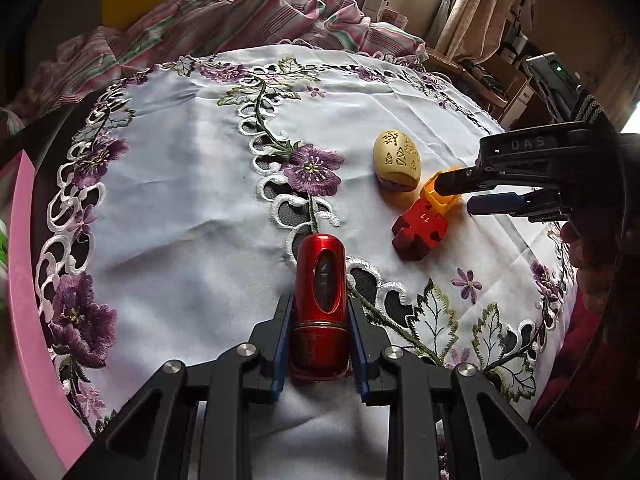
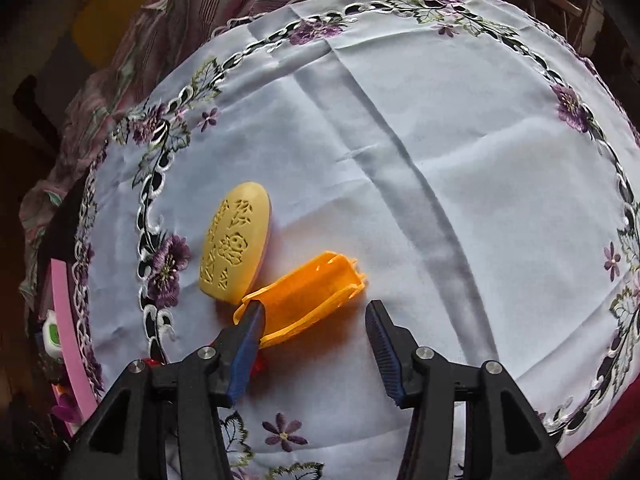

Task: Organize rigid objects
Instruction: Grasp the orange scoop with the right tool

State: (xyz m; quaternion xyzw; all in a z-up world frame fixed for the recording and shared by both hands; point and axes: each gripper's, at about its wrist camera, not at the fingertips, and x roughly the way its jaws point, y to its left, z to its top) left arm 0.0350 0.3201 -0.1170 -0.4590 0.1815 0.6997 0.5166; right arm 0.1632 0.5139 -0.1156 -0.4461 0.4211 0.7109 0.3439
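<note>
Left claw (image 1: 320, 320) pinches red cylinder (image 1: 320, 300); right claw (image 2: 316, 320) spread over orange piece (image 2: 304, 300).

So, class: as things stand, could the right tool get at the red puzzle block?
Probably not directly: the orange piece sits between the open right tool and the red puzzle block, one finger touching the orange piece.

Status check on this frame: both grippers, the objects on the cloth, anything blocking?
Left gripper shut on red cylinder. Right gripper open, jaws astride orange piece, not clamped. Yellow egg and red block crowd it.
</note>
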